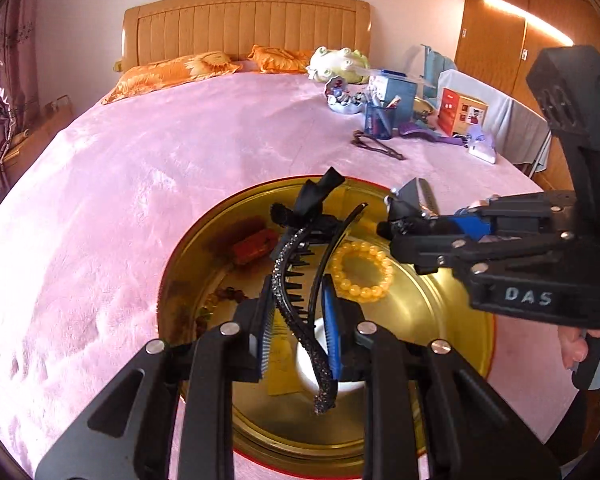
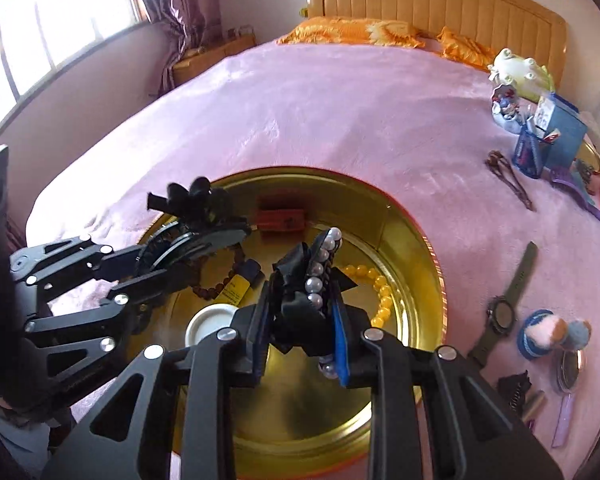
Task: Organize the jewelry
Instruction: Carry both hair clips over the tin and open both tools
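A round gold tin [image 1: 452, 320] [image 2: 416, 280] lies on the pink bed. My left gripper [image 1: 300, 320] [image 2: 204, 236] is shut on a black glittery headband with a bow [image 1: 296, 280] and holds it over the tin. My right gripper [image 2: 300, 320] [image 1: 388, 220] is shut on a black bow hair clip with pearls [image 2: 320, 276], also over the tin. In the tin lie a yellow bead bracelet [image 1: 362, 272] [image 2: 380, 292], a red box [image 1: 256, 246] [image 2: 280, 218], a dark bead string [image 2: 216, 292], a yellow tube [image 2: 236, 288] and a white lid [image 2: 208, 326].
On the bed to the right lie a green watch [image 2: 508, 308], a brown necklace [image 2: 508, 182] [image 1: 376, 146], a blue mesh pen holder [image 2: 528, 152] [image 1: 380, 120], fuzzy hair ties [image 2: 552, 332], a purple comb [image 2: 562, 426], boxes and a plush toy [image 2: 516, 70]. Headboard at the far end.
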A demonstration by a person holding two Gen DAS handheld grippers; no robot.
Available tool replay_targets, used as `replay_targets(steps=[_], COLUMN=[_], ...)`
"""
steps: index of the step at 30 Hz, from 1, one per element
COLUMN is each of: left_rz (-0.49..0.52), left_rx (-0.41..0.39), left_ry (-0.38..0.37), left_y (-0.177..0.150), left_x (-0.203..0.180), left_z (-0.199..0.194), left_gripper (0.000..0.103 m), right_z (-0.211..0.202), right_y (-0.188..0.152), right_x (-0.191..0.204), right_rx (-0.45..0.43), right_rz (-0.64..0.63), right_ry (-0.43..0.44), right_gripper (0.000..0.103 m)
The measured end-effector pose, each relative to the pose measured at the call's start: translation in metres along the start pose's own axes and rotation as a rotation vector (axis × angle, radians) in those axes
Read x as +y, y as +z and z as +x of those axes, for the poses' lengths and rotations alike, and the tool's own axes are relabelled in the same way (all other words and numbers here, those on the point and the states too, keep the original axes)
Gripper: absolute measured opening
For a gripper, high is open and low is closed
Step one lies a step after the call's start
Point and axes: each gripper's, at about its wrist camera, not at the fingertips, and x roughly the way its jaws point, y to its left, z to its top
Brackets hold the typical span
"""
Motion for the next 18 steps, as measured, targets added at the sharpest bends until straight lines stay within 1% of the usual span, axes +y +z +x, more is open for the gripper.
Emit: replay_targets(steps=[2,4,8,11,13,14,15,17,18], left_rz=[-0.01,-0.019,-0.017,0.016,0.021,0.014,0.006,0.0,-0.001], left_rx=[0.019,0.033,0.05,0.067,0.083,0.092,0.101,0.108,0.113], left_ry=[0.014,0.011,-0.005,-0.01,-0.019,-0.023,-0.027,-0.023,-0.022], left_y=[0.001,0.001,0.004,0.004,0.001,0.001,-0.002,-0.005,-0.007], left_x=[0.013,0.025,0.035,0.032,0.033,0.034,0.035,0.038,0.04], left_z=[0.007,0.012,0.02,0.03,0.036,0.04,0.043,0.045,0.046], left_gripper=[0.023,0.023,0.023,0.023,0.023,0.023,0.023,0.023,0.023], right_z=[0.032,0.056,0.086,0.09,0.093,0.093,0.094,0.09,0.088], right_y=[0.009,0.014,0.017,0.018,0.019,0.019,0.02,0.018,0.018], right_x=[0.003,0.003,-0.001,0.001,0.001,0.003,0.002,0.0,-0.001], right_rx=[0.074,0.136,0.216,0.237,0.255,0.266,0.272,0.259,0.252], right_rz=[0.005,0.02,0.043,0.031,0.024,0.025,0.027,0.03,0.036], right_ry=[-0.006,-0.008,-0.029,-0.045,-0.052,-0.058,-0.064,-0.062,-0.059], right_gripper=[0.028,0.028,0.028,0.028,0.029,0.031,0.036,0.039,0.043])
